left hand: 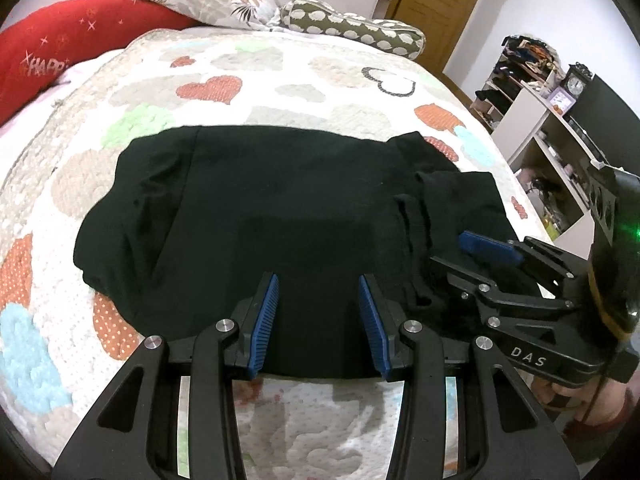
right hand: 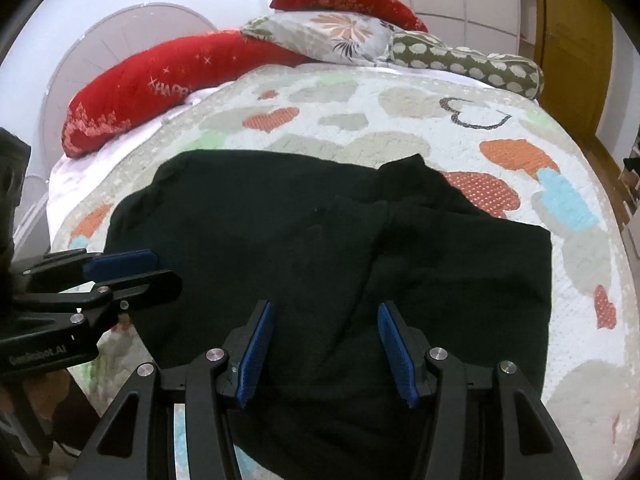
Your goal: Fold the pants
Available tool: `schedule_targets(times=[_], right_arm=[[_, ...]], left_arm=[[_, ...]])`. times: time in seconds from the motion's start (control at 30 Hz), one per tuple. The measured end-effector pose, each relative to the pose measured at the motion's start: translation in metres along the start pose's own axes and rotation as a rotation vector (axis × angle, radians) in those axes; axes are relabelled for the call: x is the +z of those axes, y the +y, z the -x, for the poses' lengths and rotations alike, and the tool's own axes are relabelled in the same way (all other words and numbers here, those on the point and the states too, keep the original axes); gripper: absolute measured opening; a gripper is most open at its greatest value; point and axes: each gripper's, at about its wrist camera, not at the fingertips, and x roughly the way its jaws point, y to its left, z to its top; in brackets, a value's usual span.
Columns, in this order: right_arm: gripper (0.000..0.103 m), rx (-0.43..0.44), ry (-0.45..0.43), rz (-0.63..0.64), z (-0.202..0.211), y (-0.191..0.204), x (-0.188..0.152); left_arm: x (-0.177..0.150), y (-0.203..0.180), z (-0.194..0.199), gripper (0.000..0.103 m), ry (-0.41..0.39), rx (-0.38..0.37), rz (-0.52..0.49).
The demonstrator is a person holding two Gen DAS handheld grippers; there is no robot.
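Pants [right hand: 320,264], black, lie partly folded on the heart-print quilt [left hand: 224,88] covering the bed, bunched into a broad dark block near the bed's near edge. Fabric looks matte and soft, maybe knit; detail is hard to read because it is so dark. Ridged folds and what may be a waistband or cuff sit at the right end in the left wrist view.

Left gripper [left hand: 318,316] hovers over the near edge of the pants, jaws apart, nothing between the ribbed blue pads [left hand: 264,320]. Right gripper [right hand: 326,352] likewise hangs over the cloth with jaws apart and empty; whether the tips touch the fabric cannot be told. Both point down and forward, side by side along the near hem, likely lined up to pinch that edge and carry it over for another fold. Each gripper shows in the other's camera from the side, black linkage with silver pivots.

Quilt is white, stitched and puffy, with orange dotted, grey, green and blue hearts. Red velvety pillows [right hand: 152,80], a floral pillow [right hand: 320,36] and an olive bolster with white blobs [right hand: 468,64] pile at the head. Open shelf unit [left hand: 532,120] stands right of the bed.
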Motion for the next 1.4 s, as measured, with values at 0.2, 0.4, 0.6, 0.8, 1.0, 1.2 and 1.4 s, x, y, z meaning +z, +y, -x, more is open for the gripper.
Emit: schedule_targets(times=[0.2, 0.4, 0.6, 0.8, 1.0, 1.2, 1.4], right_arm=[[0.052, 0.039, -0.027, -0.021, 0.009, 0.0, 0.013], [0.053, 0.096, -0.035, -0.005, 0.002, 0.01, 0.03], [0.056, 0.178, -0.034, 0.001, -0.013, 0.023, 0.054], [0.063, 0.246, -0.02, 0.058, -0.037, 0.048, 0.085], [0.068, 0.251, 0.021, 0.141, -0.068, 0.077, 0.115], [0.075, 0.269, 0.047, 0.201, -0.095, 0.097, 0.135], [0.077, 0.299, 0.104, 0.215, -0.132, 0.109, 0.145]], left_arm=[[-0.001, 0.005, -0.003, 0.041, 0.013, -0.01, 0.015], [-0.001, 0.009, 0.0, 0.041, 0.015, -0.038, 0.03], [-0.009, 0.033, 0.031, 0.072, -0.032, -0.152, 0.145], [-0.03, 0.07, 0.051, 0.074, -0.069, -0.101, 0.314], [-0.039, 0.092, 0.038, 0.074, -0.055, -0.017, 0.432], [-0.03, 0.094, 0.02, 0.074, -0.055, 0.017, 0.457], [-0.024, 0.099, 0.012, 0.091, -0.087, -0.015, 0.485]])
